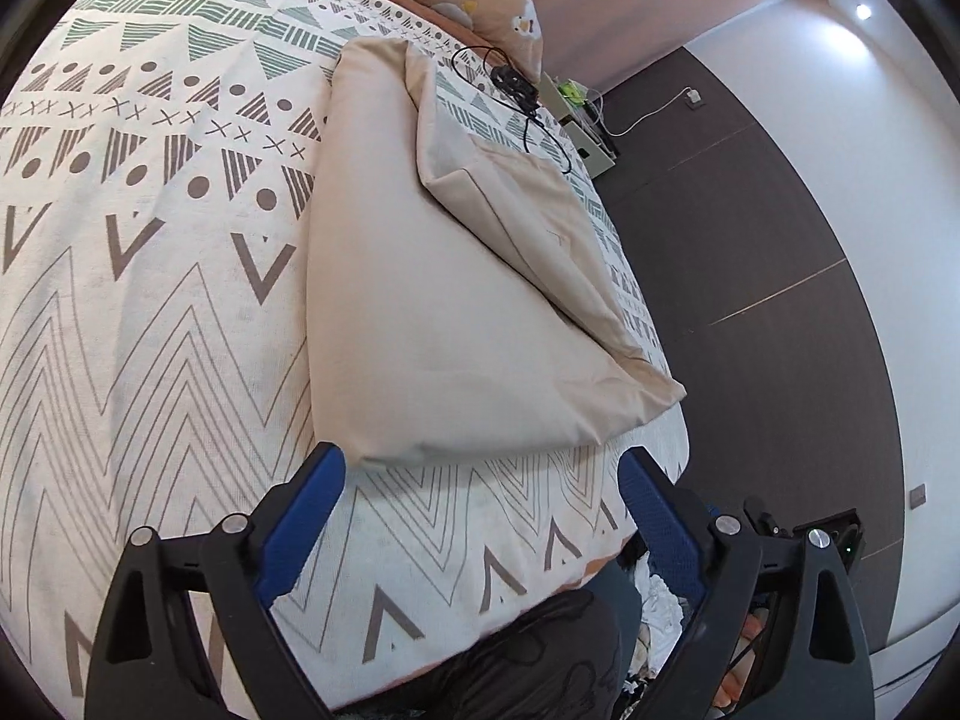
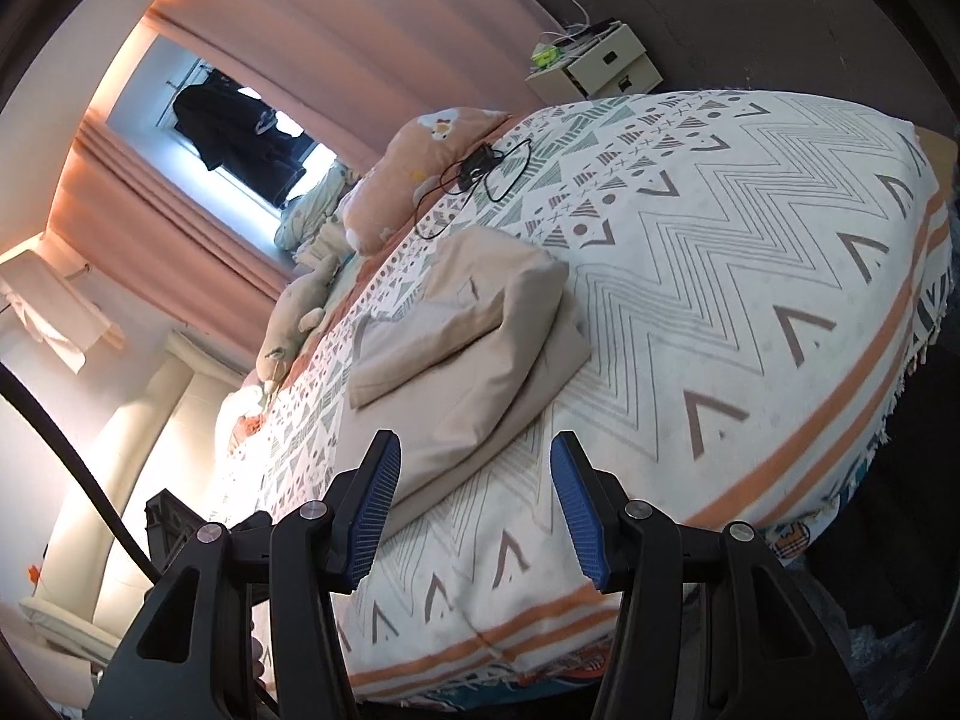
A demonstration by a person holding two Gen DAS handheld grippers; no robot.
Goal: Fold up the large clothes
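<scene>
Beige garment (image 1: 456, 300) lies part-folded on the patterned bedspread (image 1: 150, 300), soft, light, floppy. Left gripper (image 1: 480, 480) hovers at its near edge, jaws wide, empty; right gripper (image 2: 474, 492) likewise. Best pinch looks like the near corners.

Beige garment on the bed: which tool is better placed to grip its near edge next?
Probably the left tool: it is open, and the beige garment has its near edge just beyond its fingertips. The right tool, also open, faces one corner only.
</scene>
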